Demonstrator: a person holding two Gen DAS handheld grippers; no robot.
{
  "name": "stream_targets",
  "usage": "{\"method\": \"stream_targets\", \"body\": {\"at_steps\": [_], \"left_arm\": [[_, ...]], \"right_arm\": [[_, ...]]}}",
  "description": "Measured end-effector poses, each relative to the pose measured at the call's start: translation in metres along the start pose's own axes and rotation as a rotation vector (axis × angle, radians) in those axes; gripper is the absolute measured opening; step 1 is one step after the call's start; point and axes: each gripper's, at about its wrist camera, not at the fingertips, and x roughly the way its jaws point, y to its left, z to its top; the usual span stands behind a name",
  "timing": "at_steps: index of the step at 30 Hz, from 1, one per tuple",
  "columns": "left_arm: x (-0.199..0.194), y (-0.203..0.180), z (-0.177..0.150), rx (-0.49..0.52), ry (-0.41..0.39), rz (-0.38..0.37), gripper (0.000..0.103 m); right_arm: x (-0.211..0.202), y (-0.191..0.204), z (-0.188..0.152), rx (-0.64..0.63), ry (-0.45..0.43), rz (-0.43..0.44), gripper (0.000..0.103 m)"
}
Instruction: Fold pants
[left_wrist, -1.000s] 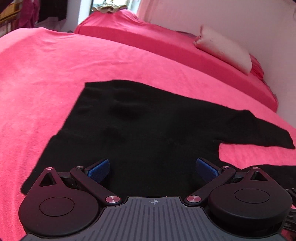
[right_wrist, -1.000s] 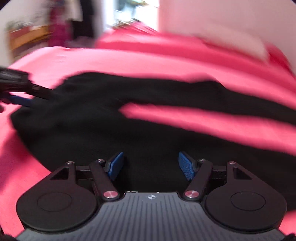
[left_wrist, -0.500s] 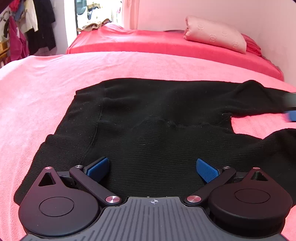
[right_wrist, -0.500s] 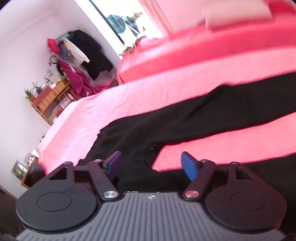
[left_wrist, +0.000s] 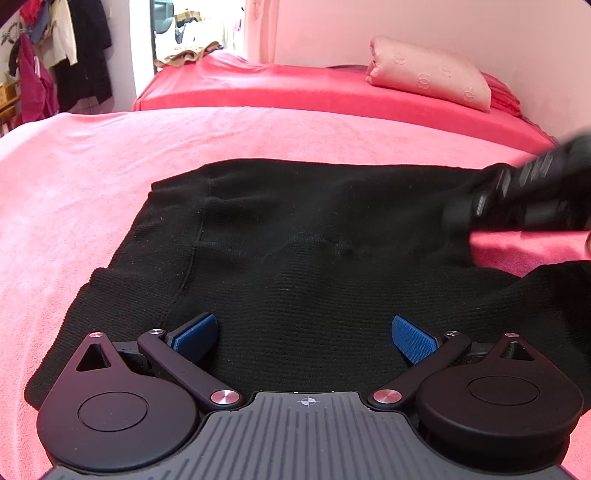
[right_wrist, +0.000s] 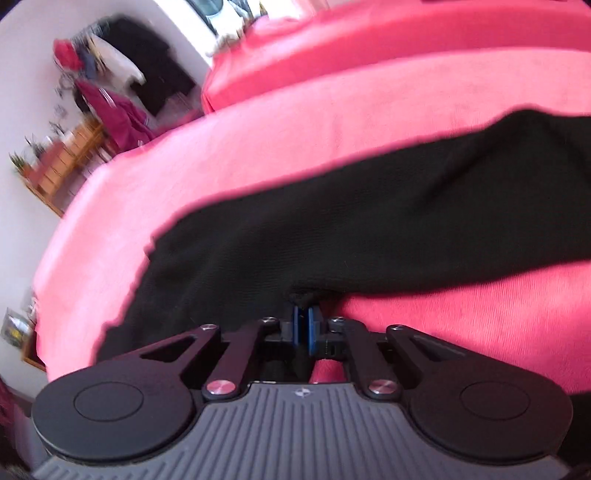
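Lying spread flat on the pink bedspread: black pants, waistband end toward the left of the left wrist view, legs running off to the right with a wedge of pink showing between them.

Hovering low over the seat of the pants: the left gripper, jaws standing wide apart, blue pads well separated with only black knit cloth showing between them, pinching nothing. Impossible to tell whether the pads are touching the cloth or just above it.

Reaching in at the right edge of the left view, blurred: the right gripper, sitting at the spot where the two legs part.

Seen from its own camera: the right gripper with jaws brought together, blue pads nearly meeting and pinching a small tuck of black cloth at the crotch of the pants, right at the inner edge where pink bedspread begins. Stretching away up and to the right from that pinch: one pant leg, lying on the bedspread.

Sitting farther back: a second bed in deeper red carrying a pale pink pillow. Hanging by the wall at far left: clothes. Standing below them in the right view, blurred: a wooden shelf.
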Motion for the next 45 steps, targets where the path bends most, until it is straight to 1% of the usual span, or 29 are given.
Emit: {"method": "stream_targets", "body": {"at_steps": [1,2,4,5,6,7,8,9,11,12,15,16,17,19,23,25,28,31,33,36,37,39,42,43,45], "left_arm": [[0.0,0.0,0.0,-0.001,-0.001,0.0,0.103],[0.0,0.0,0.0,-0.002,0.0,0.0,0.103],[0.001,0.0,0.001,0.004,0.003,0.004,0.103],[0.001,-0.001,0.0,0.006,0.003,0.005,0.103],[0.001,-0.001,0.001,0.006,0.004,0.004,0.103],[0.001,0.0,0.001,0.005,0.005,0.002,0.103],[0.001,0.0,0.001,0.005,0.008,0.001,0.103],[0.001,0.0,0.002,0.006,0.011,-0.001,0.103],[0.001,0.0,0.004,0.012,0.021,-0.004,0.103],[0.001,0.0,0.005,0.017,0.028,-0.006,0.103],[0.0,0.0,0.01,0.031,0.055,-0.011,0.103],[-0.002,0.001,0.012,0.024,0.063,-0.016,0.103],[-0.004,0.002,0.014,0.015,0.069,-0.021,0.103],[-0.01,0.004,0.022,-0.003,0.066,-0.035,0.103],[-0.024,0.004,0.043,-0.03,0.014,-0.061,0.103],[-0.022,0.001,0.057,-0.042,0.0,-0.081,0.103],[-0.005,-0.005,0.076,-0.077,0.006,-0.113,0.103],[0.026,-0.011,0.089,-0.127,0.057,-0.137,0.103],[0.047,-0.012,0.092,-0.168,0.086,-0.153,0.103],[0.078,-0.013,0.086,-0.211,0.142,-0.138,0.103],[0.084,-0.013,0.081,-0.211,0.145,-0.13,0.103],[0.083,-0.017,0.075,-0.172,0.095,-0.114,0.103],[0.083,-0.019,0.075,-0.16,0.096,-0.106,0.103],[0.083,-0.018,0.074,-0.165,0.094,-0.109,0.103],[0.081,-0.016,0.073,-0.175,0.09,-0.114,0.103]], "right_arm": [[-0.004,-0.003,0.002,0.021,-0.021,0.012,0.008],[-0.003,-0.004,0.003,0.021,-0.003,0.003,0.008],[0.008,0.001,-0.004,-0.052,0.066,-0.061,0.01],[0.009,0.002,-0.009,-0.083,0.074,-0.08,0.015],[0.008,0.002,-0.012,-0.094,0.073,-0.086,0.017],[0.006,-0.001,-0.014,-0.09,0.07,-0.089,0.026],[0.002,-0.006,-0.015,-0.074,0.064,-0.088,0.037],[-0.002,-0.014,-0.016,-0.053,0.059,-0.069,0.038],[-0.015,-0.028,-0.017,-0.012,0.064,-0.05,0.042],[-0.022,-0.032,-0.015,0.0,0.057,-0.057,0.043],[-0.051,-0.046,-0.013,0.004,0.01,-0.097,0.051],[-0.059,-0.051,-0.011,0.012,-0.009,-0.12,0.063],[-0.068,-0.058,-0.01,0.017,-0.033,-0.144,0.071],[-0.088,-0.072,-0.009,0.03,-0.066,-0.168,0.071],[-0.121,-0.106,-0.006,0.107,-0.133,-0.2,0.071],[-0.136,-0.122,-0.005,0.155,-0.171,-0.209,0.071],[-0.152,-0.141,-0.006,0.219,-0.218,-0.211,0.071],[-0.163,-0.155,-0.008,0.252,-0.254,-0.231,0.071],[-0.17,-0.164,-0.008,0.267,-0.276,-0.255,0.071],[-0.182,-0.18,-0.007,0.304,-0.314,-0.292,0.071],[-0.186,-0.186,-0.006,0.318,-0.328,-0.31,0.071],[-0.19,-0.195,-0.002,0.344,-0.362,-0.362,0.071],[-0.197,-0.214,0.001,0.388,-0.4,-0.442,0.071],[-0.198,-0.22,0.001,0.409,-0.413,-0.455,0.071],[-0.2,-0.23,0.003,0.448,-0.442,-0.451,0.071]]}}
